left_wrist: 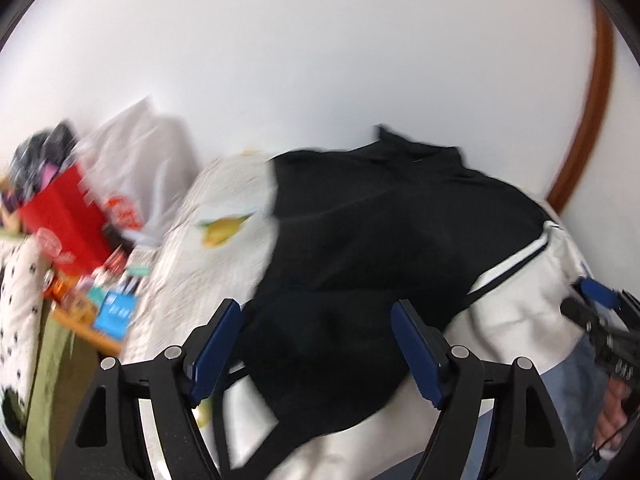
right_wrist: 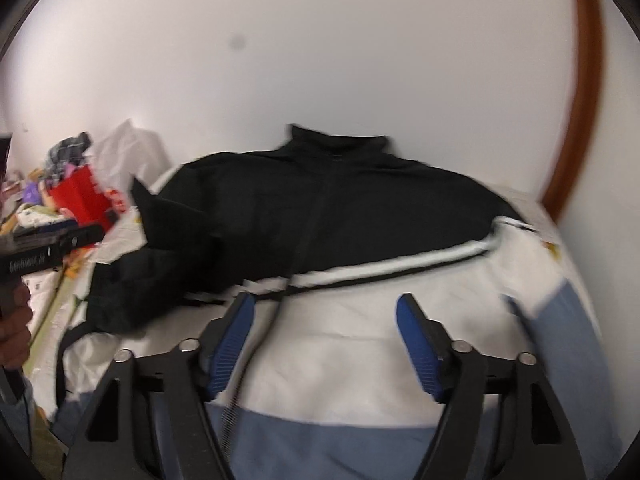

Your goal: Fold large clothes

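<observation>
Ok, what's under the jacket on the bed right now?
The jacket lies on a white quilted bedspread with a yellow-green print. The black sleeve is folded over it. Anything beneath its body is covered.

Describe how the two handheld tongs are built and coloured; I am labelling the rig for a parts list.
Both tongs, left and right, match: black angular linkage arms with silver pivot pins and two long blue ribbed pads. Seen side-on, the left one's black body bears small white lettering, unreadable. A dark cable trails below the right one's grip.

Open right tongs above jacket
</observation>
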### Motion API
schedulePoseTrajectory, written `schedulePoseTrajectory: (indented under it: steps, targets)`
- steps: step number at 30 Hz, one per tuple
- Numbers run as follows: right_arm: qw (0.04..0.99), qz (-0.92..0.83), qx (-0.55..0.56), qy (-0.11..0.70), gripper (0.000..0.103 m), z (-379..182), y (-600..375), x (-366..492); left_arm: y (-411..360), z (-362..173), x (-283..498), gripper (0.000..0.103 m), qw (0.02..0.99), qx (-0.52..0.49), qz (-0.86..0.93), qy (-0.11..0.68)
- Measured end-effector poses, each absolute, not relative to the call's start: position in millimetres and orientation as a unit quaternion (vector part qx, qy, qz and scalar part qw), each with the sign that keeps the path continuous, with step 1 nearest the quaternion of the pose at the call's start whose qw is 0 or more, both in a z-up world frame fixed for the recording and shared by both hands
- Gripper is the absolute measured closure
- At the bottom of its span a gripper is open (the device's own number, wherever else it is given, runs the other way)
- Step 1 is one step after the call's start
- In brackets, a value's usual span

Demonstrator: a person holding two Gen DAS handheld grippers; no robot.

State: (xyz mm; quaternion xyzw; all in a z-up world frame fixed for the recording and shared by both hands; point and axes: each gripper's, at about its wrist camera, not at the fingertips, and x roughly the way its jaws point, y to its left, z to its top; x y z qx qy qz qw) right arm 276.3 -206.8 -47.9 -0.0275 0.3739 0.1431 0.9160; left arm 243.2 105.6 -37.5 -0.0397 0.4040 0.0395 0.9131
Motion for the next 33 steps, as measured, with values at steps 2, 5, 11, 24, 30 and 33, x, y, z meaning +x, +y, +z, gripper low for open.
schedulePoseTrajectory:
  steps: [2,5,11,24,30,33]
  targets:
    - [0.908,0.164,-0.022,0.385,0.028,-53.2,-183.5,289.7,128.7,-47.4,236.4,0.027,0.907,-0.045,0.054,0.415]
    - [0.897,0.195,-0.026,0.395,0.028,-60.9,-144.5,314.6,156.6,-66.1,224.3,0.026,0.899,-0.052,0.069,0.43]
    - [0.891,0.258,-0.052,0.371,0.028,-58.4,-81.9,339.1,181.1,-100.7,210.8,0.025,0.889,-0.073,0.047,0.451]
    - [0.875,0.301,-0.022,0.377,0.094,-77.9,-59.3,394.4,168.9,-137.7,218.9,0.025,0.881,-0.076,0.023,0.467]
    - [0.909,0.186,0.024,0.373,0.094,-79.1,-129.0,423.5,163.6,-140.8,218.5,0.025,0.879,-0.066,0.027,0.471]
    - [0.905,0.126,0.015,0.405,0.089,-97.7,-147.4,442.6,162.1,-140.5,220.0,0.025,0.878,-0.061,0.029,0.474]
